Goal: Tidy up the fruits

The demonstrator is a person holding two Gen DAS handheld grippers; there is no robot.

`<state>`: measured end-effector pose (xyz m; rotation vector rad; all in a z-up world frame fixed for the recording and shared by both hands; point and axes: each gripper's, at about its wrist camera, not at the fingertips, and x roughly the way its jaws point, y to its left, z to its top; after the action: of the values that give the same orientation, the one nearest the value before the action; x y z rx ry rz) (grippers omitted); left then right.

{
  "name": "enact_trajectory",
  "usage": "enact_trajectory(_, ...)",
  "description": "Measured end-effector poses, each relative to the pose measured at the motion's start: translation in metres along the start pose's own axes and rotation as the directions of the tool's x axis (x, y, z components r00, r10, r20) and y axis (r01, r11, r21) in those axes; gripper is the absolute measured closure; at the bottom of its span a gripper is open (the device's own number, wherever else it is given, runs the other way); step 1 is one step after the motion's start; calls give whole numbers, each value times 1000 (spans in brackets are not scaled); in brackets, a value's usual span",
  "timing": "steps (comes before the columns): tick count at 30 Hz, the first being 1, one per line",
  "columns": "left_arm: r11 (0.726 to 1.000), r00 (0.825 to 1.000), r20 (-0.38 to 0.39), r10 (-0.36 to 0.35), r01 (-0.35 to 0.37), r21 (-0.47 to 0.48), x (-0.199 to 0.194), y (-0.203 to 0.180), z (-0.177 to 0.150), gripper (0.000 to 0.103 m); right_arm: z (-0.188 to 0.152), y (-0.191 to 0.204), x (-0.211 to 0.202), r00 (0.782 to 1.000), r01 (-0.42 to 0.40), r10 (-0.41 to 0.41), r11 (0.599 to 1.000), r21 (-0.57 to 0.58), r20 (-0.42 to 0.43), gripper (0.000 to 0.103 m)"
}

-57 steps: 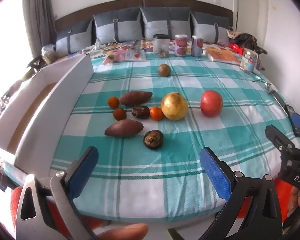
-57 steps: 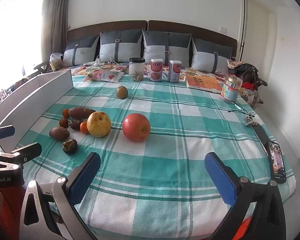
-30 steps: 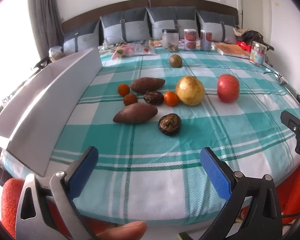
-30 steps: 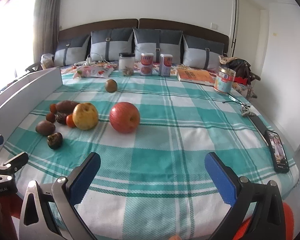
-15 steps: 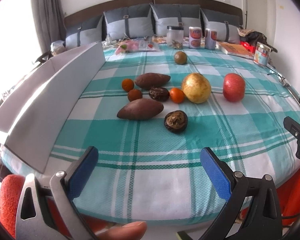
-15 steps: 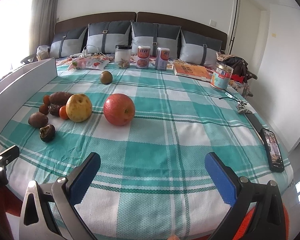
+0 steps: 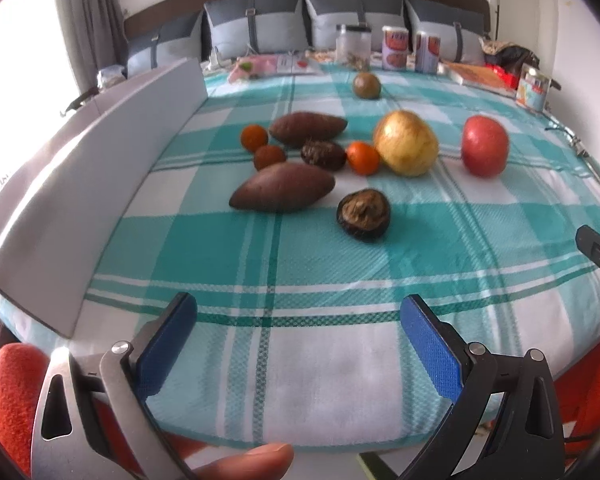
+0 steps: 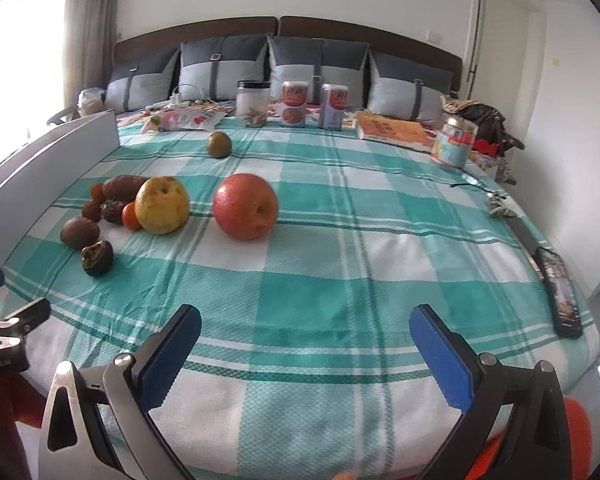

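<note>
Fruits all loose on bed [image 7: 300, 360], none in white box [image 7: 100, 184] at 9 o'clock. Left gripper [image 7: 298, 344] and right gripper [image 8: 306, 350] wide, empty. Nothing sorted.

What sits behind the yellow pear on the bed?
Farther back than the yellow pear, a small green-brown fruit lies alone, then a clear jar and two cans. The jar's contents are too small to identify.

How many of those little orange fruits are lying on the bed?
3. One lies left of the far brown oblong fruit, one just nearer than it, and one touches the yellow pear. Others could hide behind larger fruit.
</note>
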<state>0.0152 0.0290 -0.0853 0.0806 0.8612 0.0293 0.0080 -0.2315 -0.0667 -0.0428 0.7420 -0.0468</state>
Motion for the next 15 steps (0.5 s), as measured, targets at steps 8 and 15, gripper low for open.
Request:
enact_trajectory(8,1000,999,-45,7,-6,17,25,-1,-6,0,-15,8,46,993,-31,30,999,-12,-115,0)
enact_trajectory(15,996,995,-71,-65,60,-64,30,11,-8,0,-24,2,58,986,-68,71,997,22,-152,0)
